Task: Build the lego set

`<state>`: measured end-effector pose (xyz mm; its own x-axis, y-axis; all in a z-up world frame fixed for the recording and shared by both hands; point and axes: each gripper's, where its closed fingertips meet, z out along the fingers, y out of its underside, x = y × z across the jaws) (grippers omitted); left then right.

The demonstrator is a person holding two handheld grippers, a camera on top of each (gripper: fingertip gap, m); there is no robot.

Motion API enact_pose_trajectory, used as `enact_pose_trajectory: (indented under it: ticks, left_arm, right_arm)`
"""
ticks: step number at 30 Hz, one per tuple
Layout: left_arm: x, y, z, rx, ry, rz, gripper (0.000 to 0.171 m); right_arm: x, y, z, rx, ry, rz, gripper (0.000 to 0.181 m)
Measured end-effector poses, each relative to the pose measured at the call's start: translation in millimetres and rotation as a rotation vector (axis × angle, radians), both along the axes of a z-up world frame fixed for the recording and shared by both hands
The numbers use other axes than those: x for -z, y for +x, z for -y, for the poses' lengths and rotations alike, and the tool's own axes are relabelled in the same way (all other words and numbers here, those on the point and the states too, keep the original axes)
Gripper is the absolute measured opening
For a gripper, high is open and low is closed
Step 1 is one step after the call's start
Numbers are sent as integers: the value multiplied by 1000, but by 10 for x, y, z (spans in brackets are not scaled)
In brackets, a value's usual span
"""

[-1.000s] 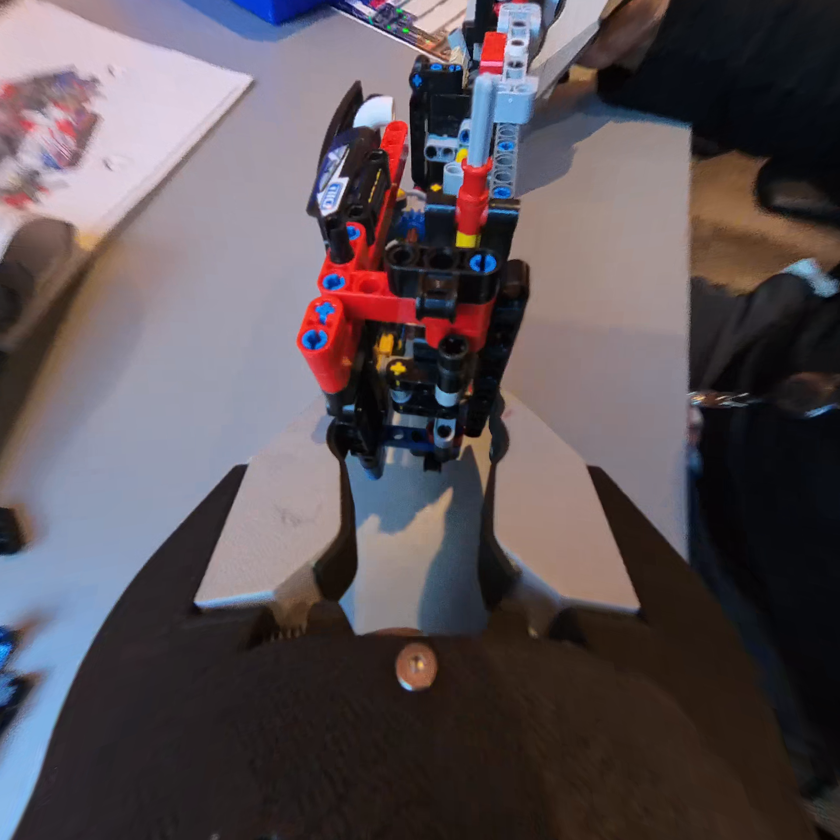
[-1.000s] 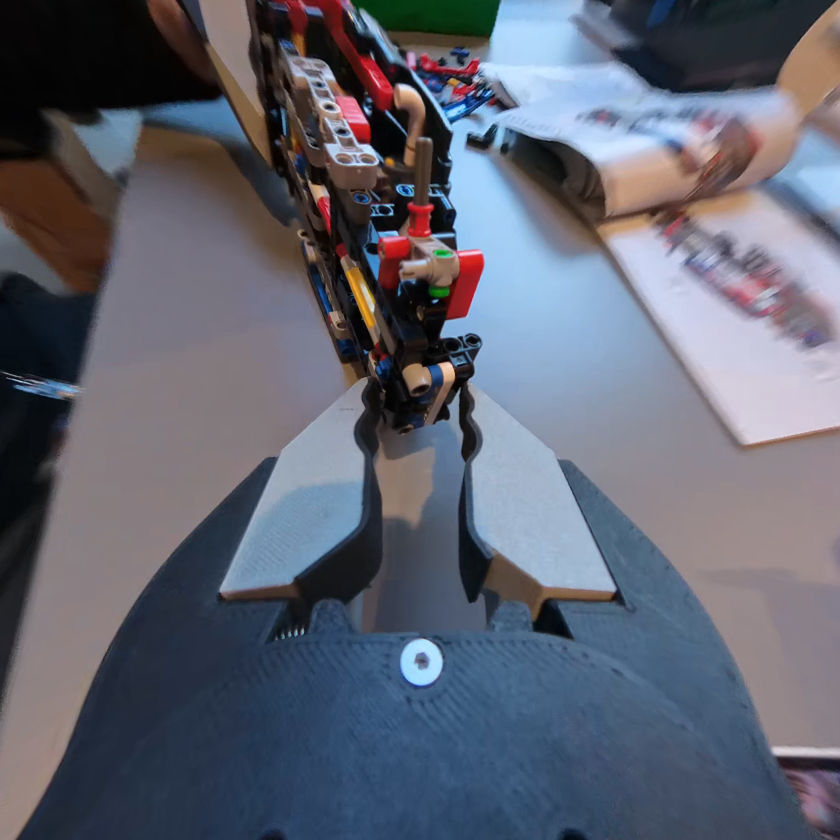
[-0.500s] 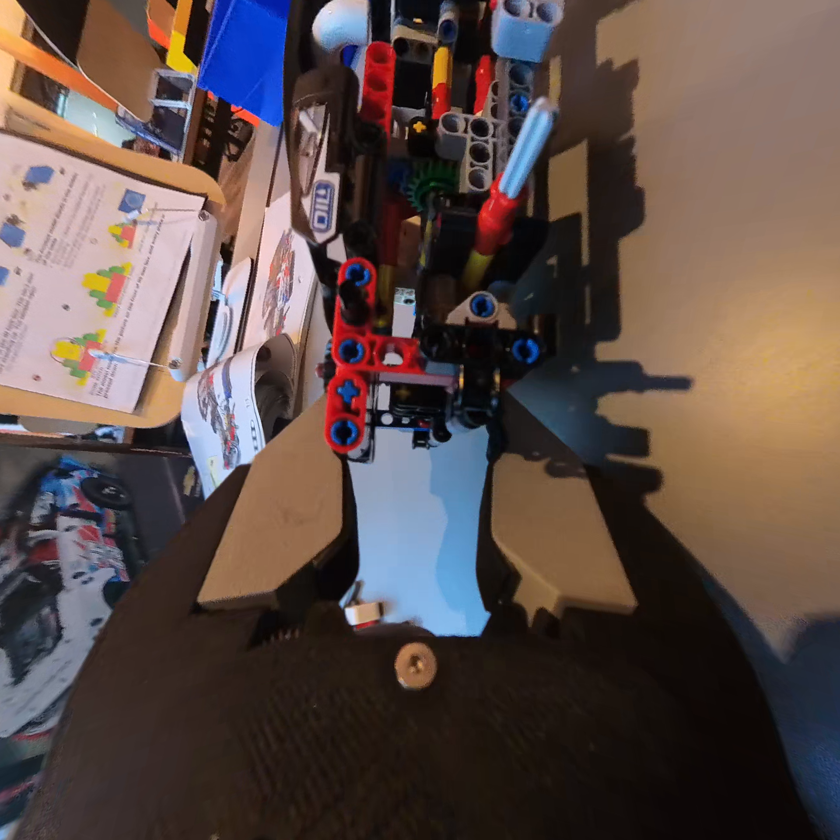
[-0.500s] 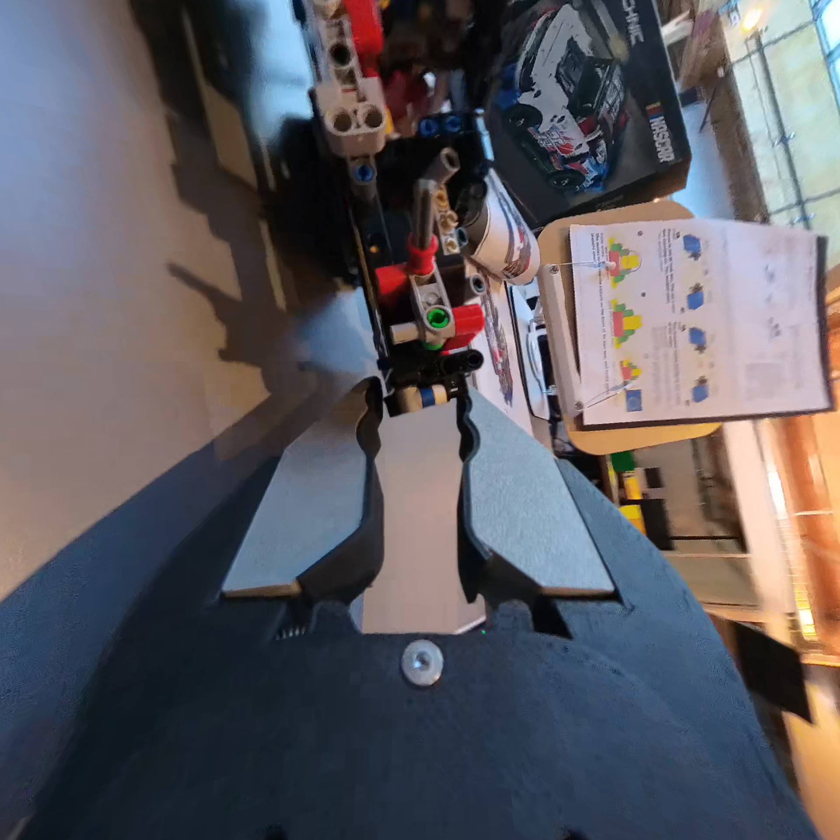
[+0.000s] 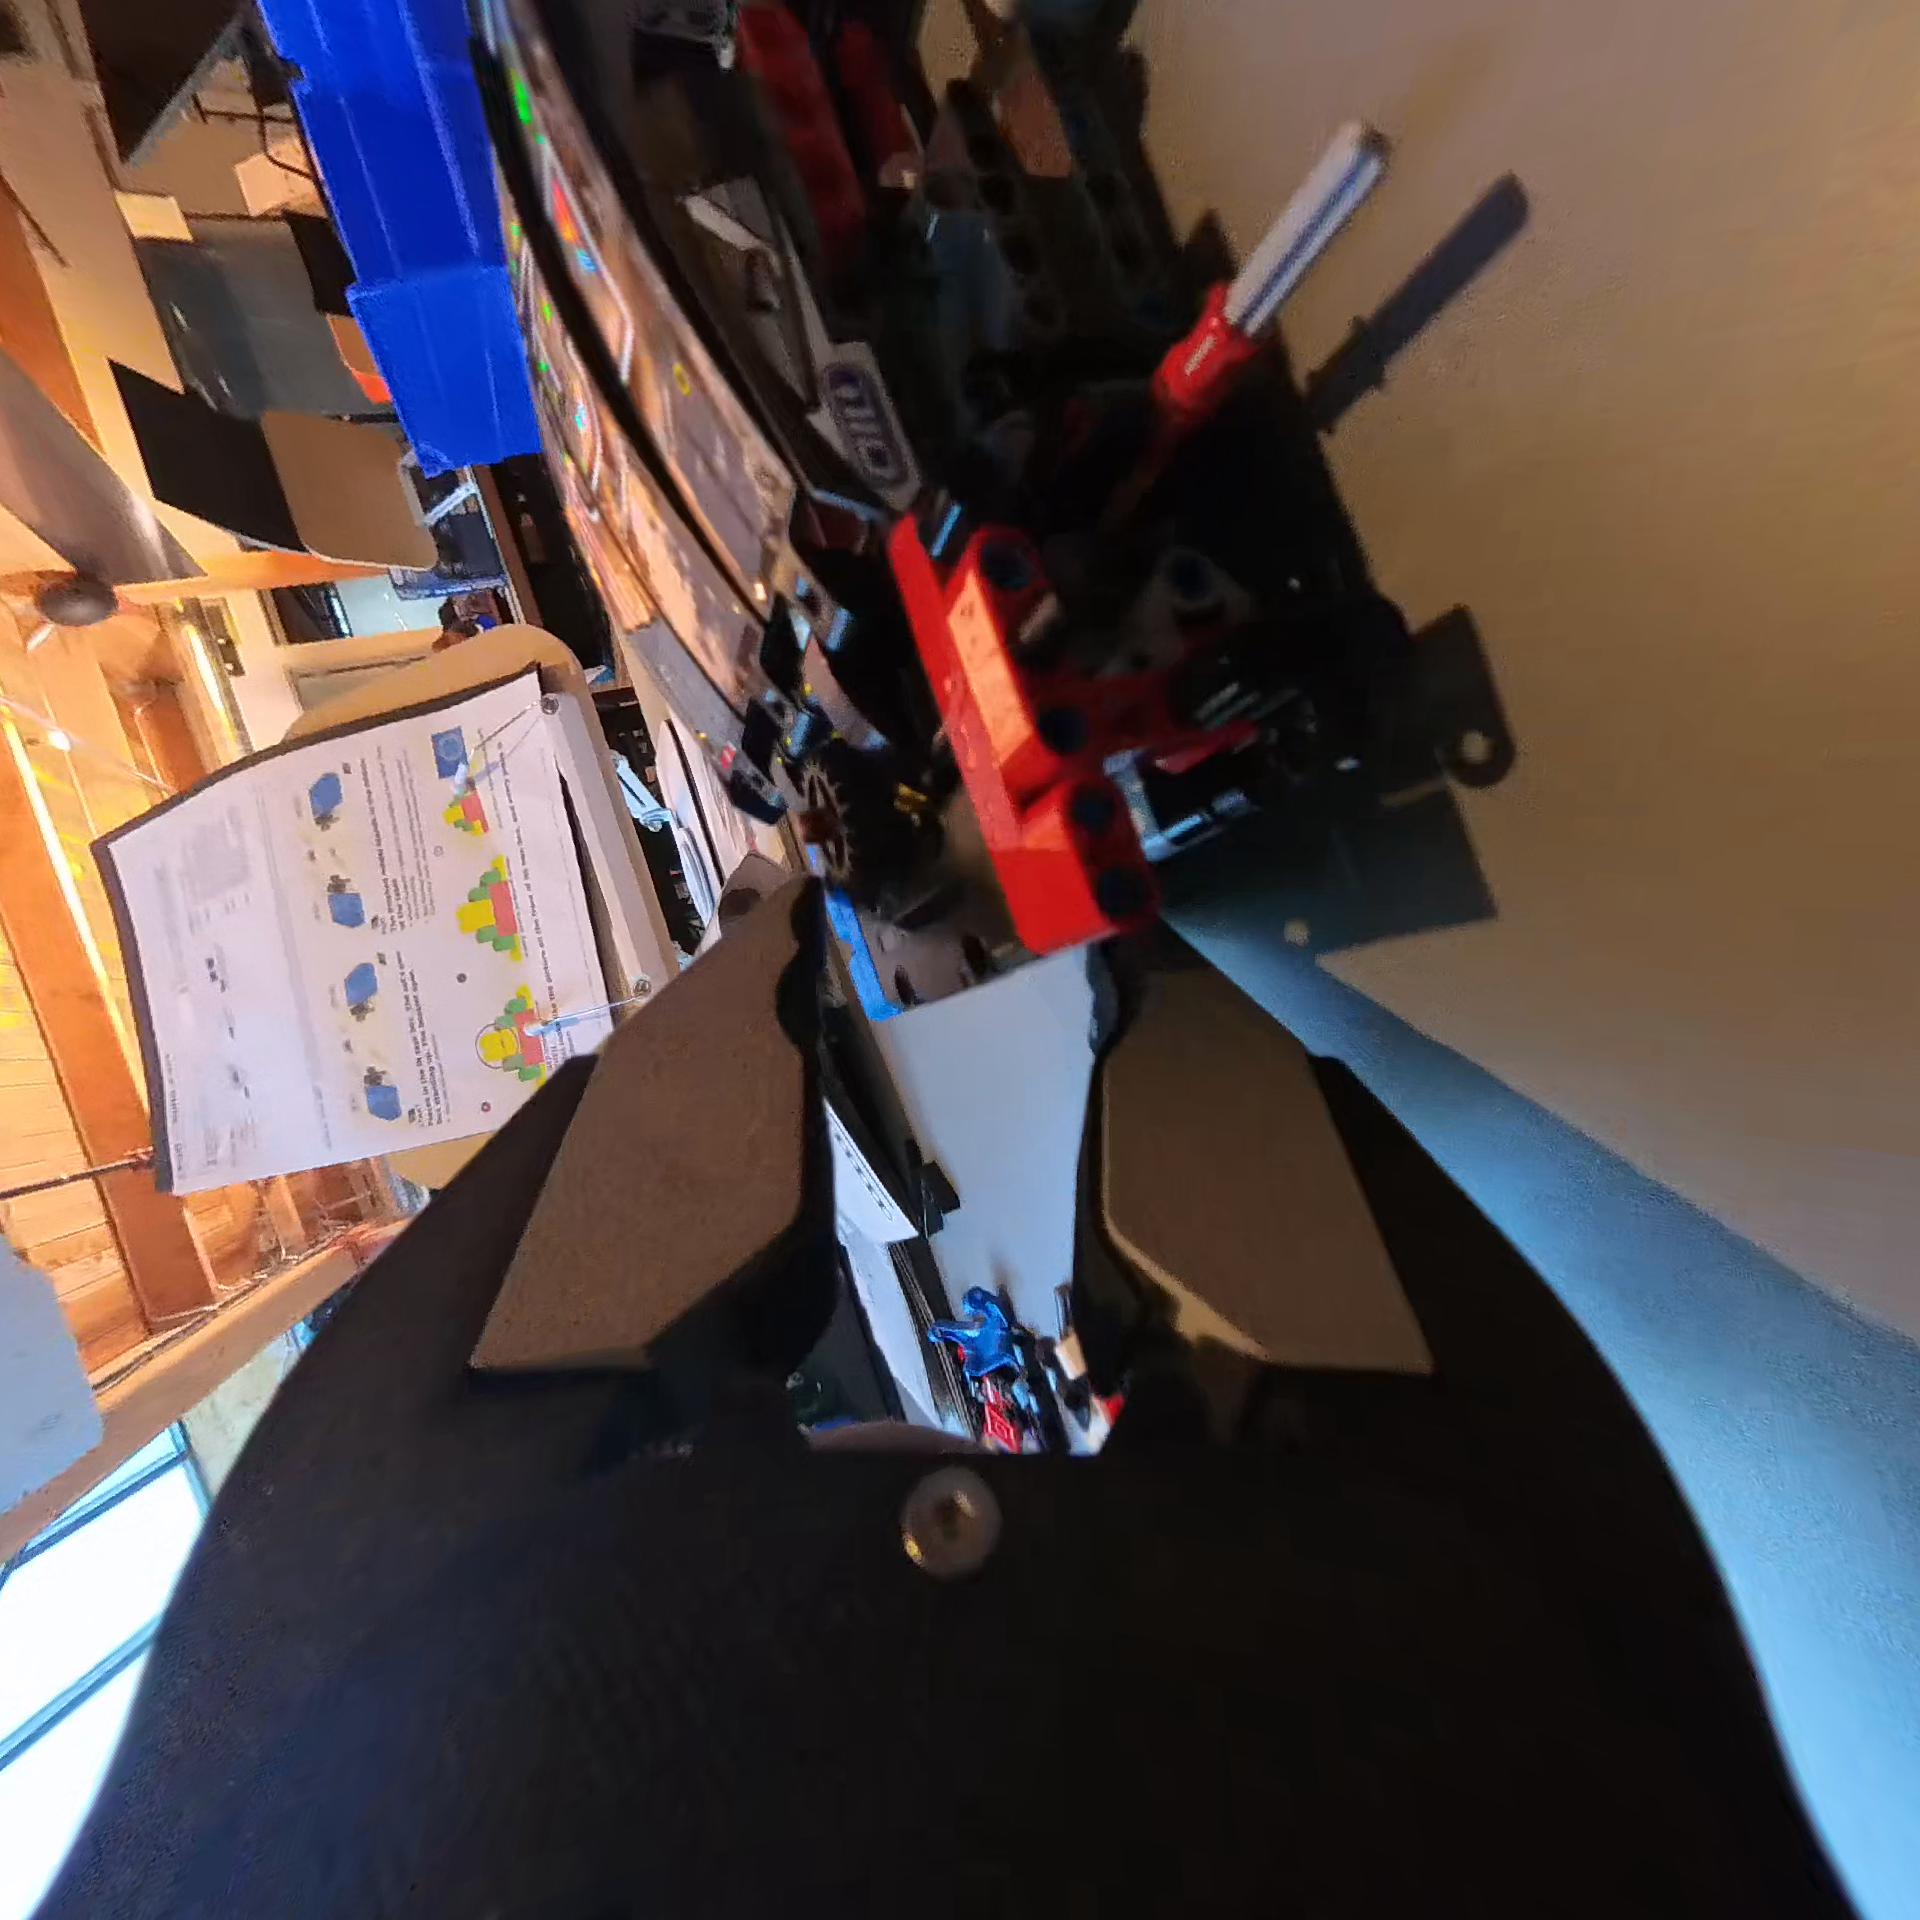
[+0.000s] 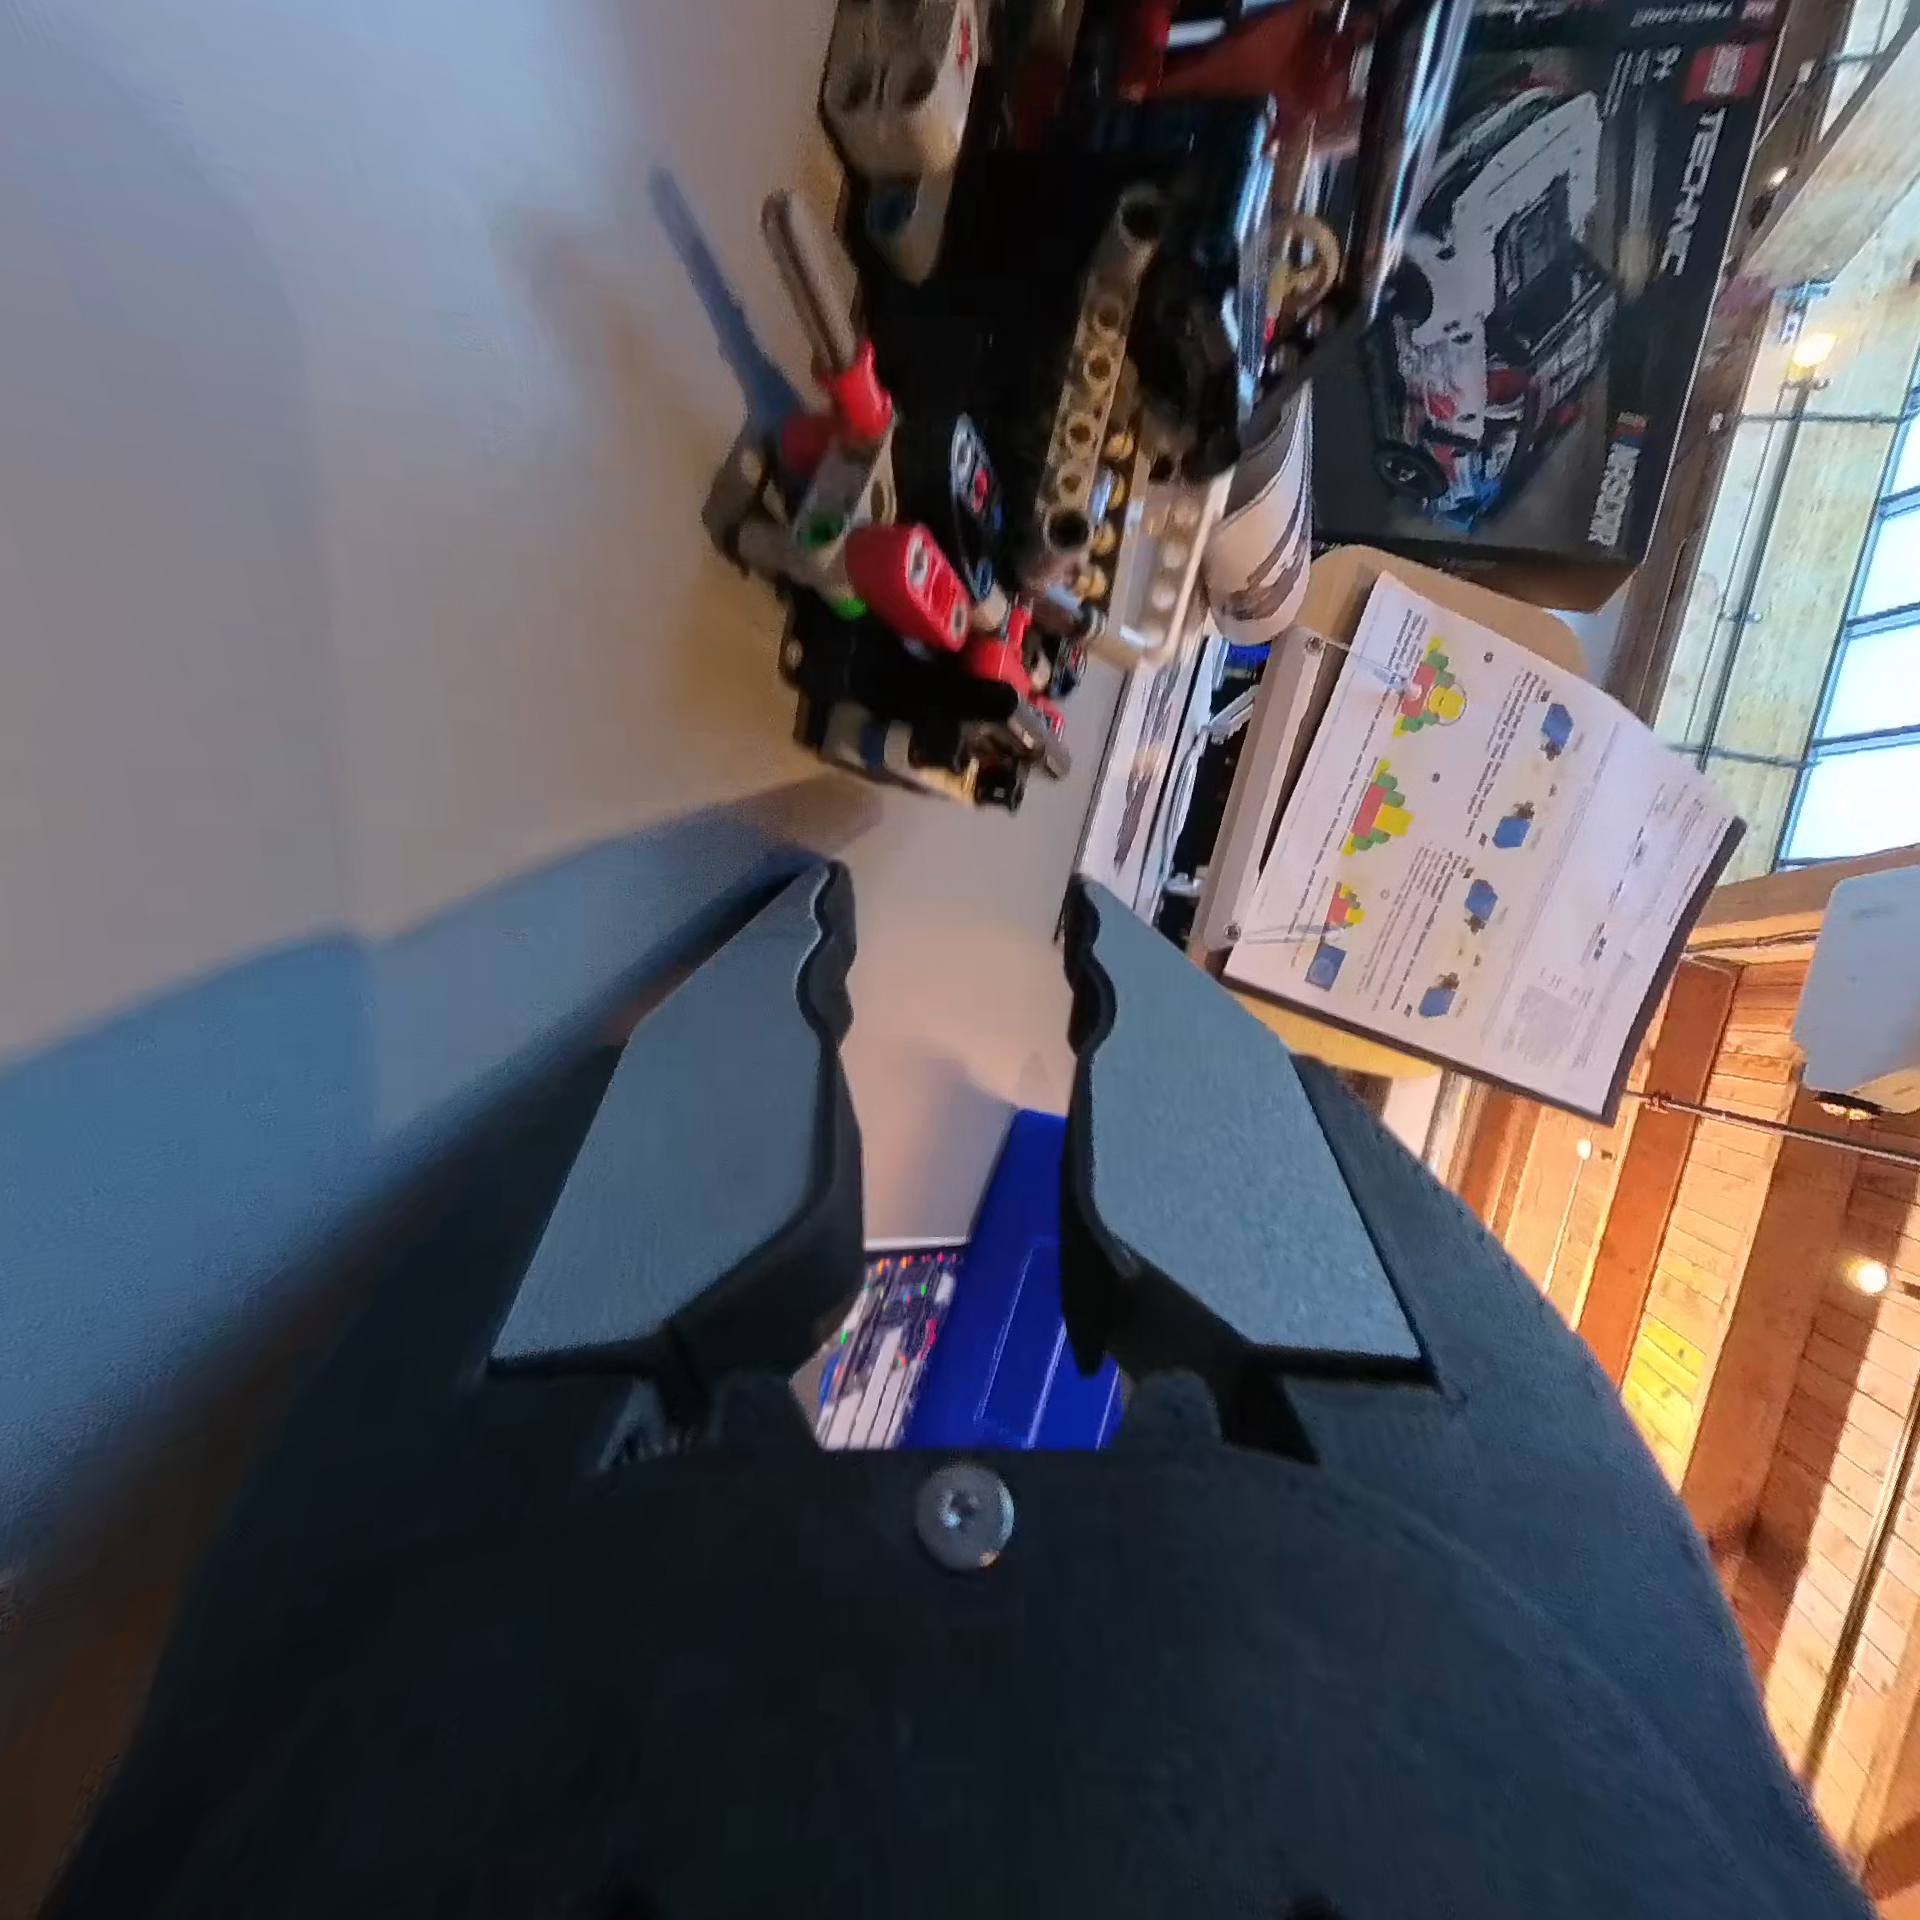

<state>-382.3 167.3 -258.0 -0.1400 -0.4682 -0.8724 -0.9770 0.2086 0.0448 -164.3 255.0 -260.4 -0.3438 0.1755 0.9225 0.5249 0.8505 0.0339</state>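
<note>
Left gripper [image 5: 956, 935], jaws parted, touches the near end of the half-built black and red lego car chassis [image 5: 1091, 644] beside its red beam [image 5: 1023, 748]; whether it grips is unclear. Right gripper [image 6: 951, 914] is open, empty, just short of the chassis's [image 6: 935, 582] other end, which hangs in the air, both views rolled sideways. Judgement: level the model first, close the right gripper on solid frame, not the protruding grey axle [image 6: 816, 286]. Far behind: printed instruction sheet [image 6: 1475, 852], black set box [image 6: 1538, 260].
</note>
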Motion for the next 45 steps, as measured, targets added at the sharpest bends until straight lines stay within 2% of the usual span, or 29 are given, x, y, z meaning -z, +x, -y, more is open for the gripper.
enact_pose_trajectory:
  ticks: [5, 8, 9, 10, 11, 13, 14, 15, 16, 18, 20, 21, 23, 29, 32, 35, 37, 40, 41, 43, 45]
  left_arm:
    - [-18, -133, 36, -49, 5, -21, 52]
    - [-100, -359, 122, -147, 1, 19, 57]
    - [-136, -431, 177, -191, -13, 64, 57]
    - [-164, -490, 247, -241, -42, 130, 56]
    - [-175, -516, 337, -297, -98, 234, 57]
    - [-151, -408, 577, -400, -314, 540, 65]
    - [-151, -289, 683, -432, -431, 703, 68]
    - [-171, -178, 740, -456, -518, 843, 67]
    - [-187, -114, 737, -489, -567, 947, 64]
    - [-145, -57, 667, -578, -645, 1056, 62]
    - [-7, -18, 642, -657, -768, 1075, 61]
    - [65, 13, 649, -680, -834, 1075, 55]
    - [181, 64, 649, -693, -914, 1052, 53]
    - [215, 28, 376, -652, -866, 925, 25]
    - [236, -8, 83, -631, -821, 845, 16]
    - [246, 20, -360, -621, -767, 792, 0]
    - [251, 64, -693, -633, -735, 797, 0]
    - [247, 162, -1091, -664, -755, 902, 2]
    - [237, 152, -1200, -692, -747, 951, 10]
    - [203, 89, -1302, -746, -731, 1039, 15]
    - [132, -20, -1289, -782, -679, 1093, 35]
  right_arm:
    - [-50, 133, -96, 56, -45, -16, 40]
    - [-68, 181, -175, 135, -229, -52, 34]
    - [-35, 195, -164, 152, -347, -46, 24]
    - [23, 204, -121, 166, -501, -25, 21]
    - [46, 196, -93, 185, -651, -27, 27]
    - [89, 168, 31, 181, -956, 5, 28]
    - [90, 149, 57, 182, -1077, 13, 38]
    - [72, 103, 26, 190, -1164, -12, 55]
    - [61, 63, 4, 185, -1237, -25, 58]
    - [41, -21, 17, 143, -1366, -23, 62]
    - [51, -88, 99, 106, -1480, 29, 64]
    - [72, -101, 159, 93, -1519, 73, 64]
    - [114, -114, 255, 87, -1543, 137, 59]
    - [158, 13, 430, 118, -1466, 112, 47]
    - [181, 170, 627, 138, -1420, 95, 39]
    - [216, 289, 804, 161, -1322, 68, 34]
    - [218, 317, 961, 160, -1306, 66, 35]
    - [217, 267, 1188, 145, -1301, 79, 34]
    - [220, 226, 1232, 144, -1279, 86, 33]
    - [220, 102, 1305, 143, -1237, 95, 33]
    - [218, -54, 1408, 132, -1220, 110, 37]
